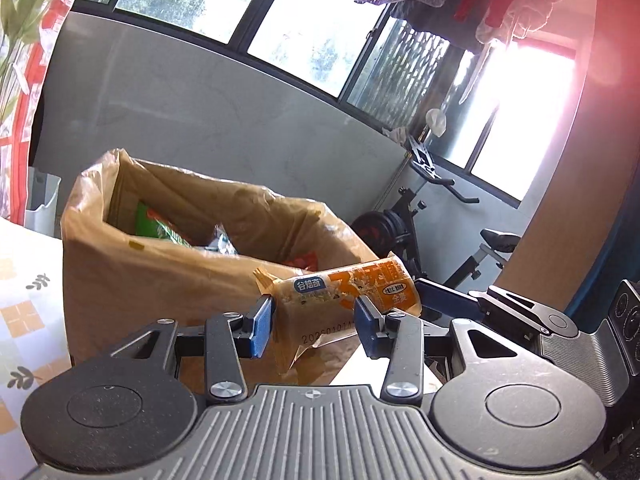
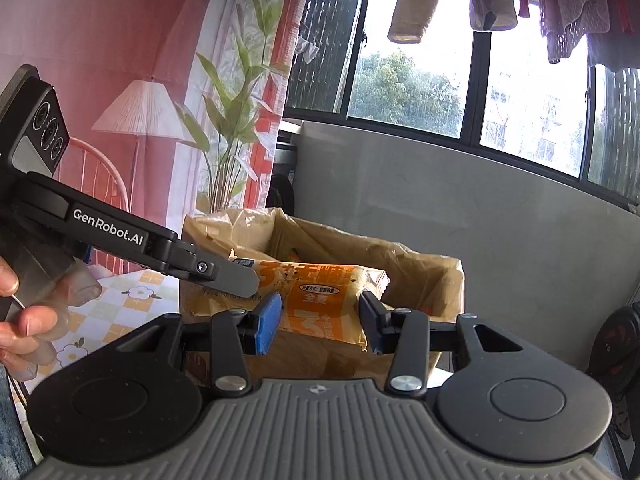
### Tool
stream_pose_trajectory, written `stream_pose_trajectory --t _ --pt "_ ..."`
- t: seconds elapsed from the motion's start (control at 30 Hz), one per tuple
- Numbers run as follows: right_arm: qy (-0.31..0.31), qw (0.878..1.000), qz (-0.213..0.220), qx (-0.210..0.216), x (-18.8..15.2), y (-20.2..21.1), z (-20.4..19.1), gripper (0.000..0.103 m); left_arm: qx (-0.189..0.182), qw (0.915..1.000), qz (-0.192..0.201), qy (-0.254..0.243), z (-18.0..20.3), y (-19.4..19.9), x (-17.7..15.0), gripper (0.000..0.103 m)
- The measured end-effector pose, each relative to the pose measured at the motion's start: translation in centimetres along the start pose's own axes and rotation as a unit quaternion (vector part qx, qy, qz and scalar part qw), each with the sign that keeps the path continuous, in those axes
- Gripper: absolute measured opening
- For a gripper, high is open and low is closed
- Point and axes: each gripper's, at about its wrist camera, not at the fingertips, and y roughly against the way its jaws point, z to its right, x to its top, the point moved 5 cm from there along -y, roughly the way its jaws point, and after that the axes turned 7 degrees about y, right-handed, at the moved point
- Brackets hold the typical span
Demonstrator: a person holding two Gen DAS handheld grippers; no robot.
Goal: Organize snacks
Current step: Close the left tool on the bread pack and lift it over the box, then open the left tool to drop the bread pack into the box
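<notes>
An orange snack packet hangs in the air, held from both ends, in front of an open brown bag. My left gripper is shut on the packet's near side, blue pads pressing its wrapper. My right gripper is shut on the same packet. In the left wrist view the right gripper reaches in from the right to the packet's end. In the right wrist view the left gripper comes in from the left. A green packet and other snacks lie inside the bag.
The bag stands on a flower-patterned tablecloth. An exercise bike stands behind by the grey wall under the windows. A person's hand grips the left tool. A lamp and a plant are at the left.
</notes>
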Motion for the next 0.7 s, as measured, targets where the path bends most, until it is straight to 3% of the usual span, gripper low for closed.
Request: stream_pose_trajectory --t 0.13,0.33,0.7 --pt "-0.010 1.000 0.010 0.013 2.7 -3.6 1.6 0.046 0.008 0.9999 0.003 -0.010 -0.3 -0.7 3.0 0.045" --pt "-0.045 0.999 -0.006 0.022 3.5 -7.7 3.3 0.046 0.033 0.9992 -0.017 -0.011 -2.1 -4.0 6.4 0.045" --pt "-0.090 0.992 -0.086 -0.010 2.2 -11.8 4.0 0.046 0.102 0.9908 -0.029 -0.084 -2.6 -4.4 6.5 0.048"
